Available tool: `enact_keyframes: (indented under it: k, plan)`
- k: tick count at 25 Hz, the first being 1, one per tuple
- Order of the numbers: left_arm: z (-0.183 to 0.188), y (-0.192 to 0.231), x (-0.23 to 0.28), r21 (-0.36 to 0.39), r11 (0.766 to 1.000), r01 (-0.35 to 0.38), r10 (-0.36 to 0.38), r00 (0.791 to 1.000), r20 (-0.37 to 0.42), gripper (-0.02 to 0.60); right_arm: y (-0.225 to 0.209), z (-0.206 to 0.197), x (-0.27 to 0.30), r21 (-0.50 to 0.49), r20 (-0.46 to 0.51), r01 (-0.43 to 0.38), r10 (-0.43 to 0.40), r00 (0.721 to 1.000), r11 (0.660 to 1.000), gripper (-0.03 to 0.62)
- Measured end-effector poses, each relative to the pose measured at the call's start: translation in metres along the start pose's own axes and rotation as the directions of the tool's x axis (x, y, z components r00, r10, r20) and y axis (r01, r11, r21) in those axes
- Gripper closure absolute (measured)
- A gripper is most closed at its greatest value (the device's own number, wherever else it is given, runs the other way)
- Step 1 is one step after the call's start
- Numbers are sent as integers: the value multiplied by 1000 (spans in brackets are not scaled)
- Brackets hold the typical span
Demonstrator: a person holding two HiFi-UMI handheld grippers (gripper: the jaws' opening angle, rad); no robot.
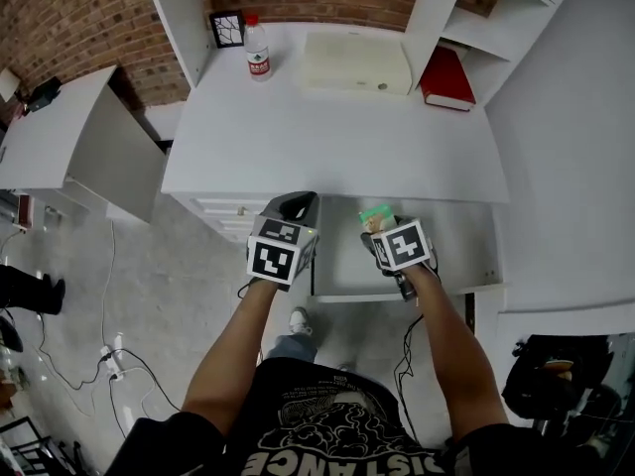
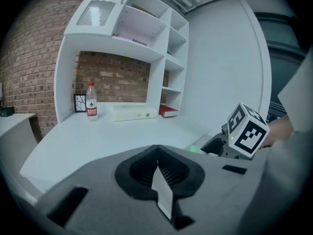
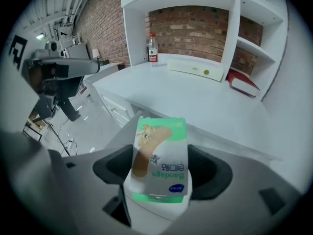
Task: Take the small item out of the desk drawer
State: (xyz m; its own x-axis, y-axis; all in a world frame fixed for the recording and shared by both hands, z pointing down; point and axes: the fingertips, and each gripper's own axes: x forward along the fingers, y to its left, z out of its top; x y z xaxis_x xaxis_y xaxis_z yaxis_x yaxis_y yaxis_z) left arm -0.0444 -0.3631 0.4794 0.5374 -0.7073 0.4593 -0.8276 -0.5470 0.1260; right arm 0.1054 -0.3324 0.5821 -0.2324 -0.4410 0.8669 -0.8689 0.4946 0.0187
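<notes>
A small green and white bandage box (image 3: pixel 160 155) stands upright between the jaws of my right gripper (image 3: pixel 161 169), which is shut on it. In the head view the bandage box (image 1: pixel 377 214) and the right gripper (image 1: pixel 385 228) are held just above the open white desk drawer (image 1: pixel 461 248), near the desk's front edge. My left gripper (image 1: pixel 295 206) hovers beside the drawer's left end, level with the desk edge. In the left gripper view its jaws (image 2: pixel 157 153) are shut with nothing held; the right gripper's marker cube (image 2: pixel 247 130) shows off to the right.
On the white desk (image 1: pixel 327 147) stand a water bottle (image 1: pixel 258 50), a small framed picture (image 1: pixel 227 29), a flat white box (image 1: pixel 357 62) and a red book (image 1: pixel 448 77). Shelves rise at the back right. A low white table (image 1: pixel 60 132) stands left; cables (image 1: pixel 109 360) lie on the floor.
</notes>
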Motion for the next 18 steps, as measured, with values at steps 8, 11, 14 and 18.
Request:
enact_keyframes:
  k: [8, 11, 14, 18]
  plan:
    - [31, 2, 3, 57, 997, 53, -54, 998, 18, 574, -13, 33, -31, 61, 88, 49, -55, 995, 997, 246]
    - [44, 2, 6, 81, 994, 73, -75, 997, 26, 574, -20, 44, -44, 92, 117, 69, -79, 990, 993, 246]
    - [54, 0, 9, 101, 990, 94, -98, 995, 33, 574, -26, 55, -57, 125, 149, 83, -101, 984, 989, 246]
    - [69, -2, 15, 124, 985, 123, -130, 991, 43, 574, -36, 70, -74, 152, 190, 114, -142, 971, 982, 246]
